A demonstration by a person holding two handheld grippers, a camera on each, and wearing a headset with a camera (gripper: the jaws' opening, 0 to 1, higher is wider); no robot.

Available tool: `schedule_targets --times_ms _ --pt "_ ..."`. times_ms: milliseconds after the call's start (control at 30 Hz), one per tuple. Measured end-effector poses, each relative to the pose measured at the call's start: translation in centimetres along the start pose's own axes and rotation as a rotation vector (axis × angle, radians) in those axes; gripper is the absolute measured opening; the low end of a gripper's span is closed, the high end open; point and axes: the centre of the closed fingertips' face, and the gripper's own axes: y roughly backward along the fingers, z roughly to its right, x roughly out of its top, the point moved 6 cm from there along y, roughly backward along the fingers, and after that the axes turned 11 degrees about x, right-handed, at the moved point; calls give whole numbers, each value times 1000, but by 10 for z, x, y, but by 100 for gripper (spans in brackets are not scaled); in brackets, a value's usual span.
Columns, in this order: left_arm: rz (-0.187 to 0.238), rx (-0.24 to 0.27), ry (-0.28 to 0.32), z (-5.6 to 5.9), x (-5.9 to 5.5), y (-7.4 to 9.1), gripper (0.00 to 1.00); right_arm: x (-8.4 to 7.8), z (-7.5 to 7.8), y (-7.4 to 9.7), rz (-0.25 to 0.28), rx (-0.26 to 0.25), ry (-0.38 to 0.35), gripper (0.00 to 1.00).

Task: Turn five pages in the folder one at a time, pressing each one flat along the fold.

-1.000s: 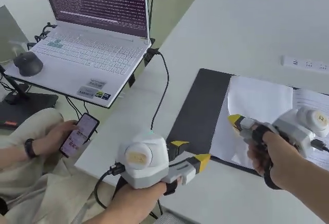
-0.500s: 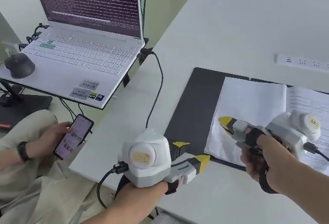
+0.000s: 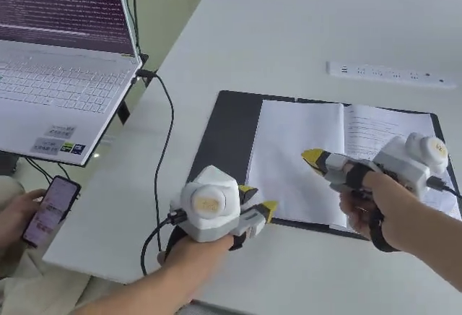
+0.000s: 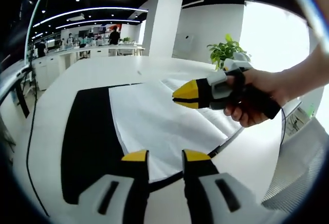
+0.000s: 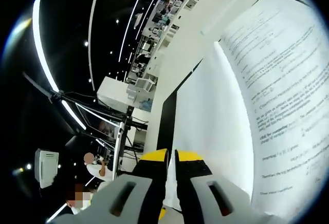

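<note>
Folder (image 3: 229, 133) open flat, long axis left-right, fold (image 3: 343, 136) pointing away.

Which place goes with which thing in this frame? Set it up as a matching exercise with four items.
Things
1. laptop
2. power strip
3. phone
4. right tongs

Places
A. over the blank left page of the folder
B. in a person's hand, beside the table
C. lying on the table beyond the folder
D. open with its screen lit, beside the table

Pairs: 1-D, 2-C, 3-B, 4-A
</note>
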Motion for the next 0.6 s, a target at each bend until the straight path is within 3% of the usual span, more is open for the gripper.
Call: schedule_targets --times_ms 133,333,433,600 --pt "-5 49 -4 -4 -3 -11 22 22 13 14 29 -29 -2 3" --pt "-58 78 -58 -6 -19 -13 22 43 23 18 45 -47 1 3" --pt "-29 84 -74 -7 -22 -13 21 54 29 16 39 -53 8 2" --pt "-24 88 -146 -7 -22 -13 19 69 42 13 22 -76 19 0"
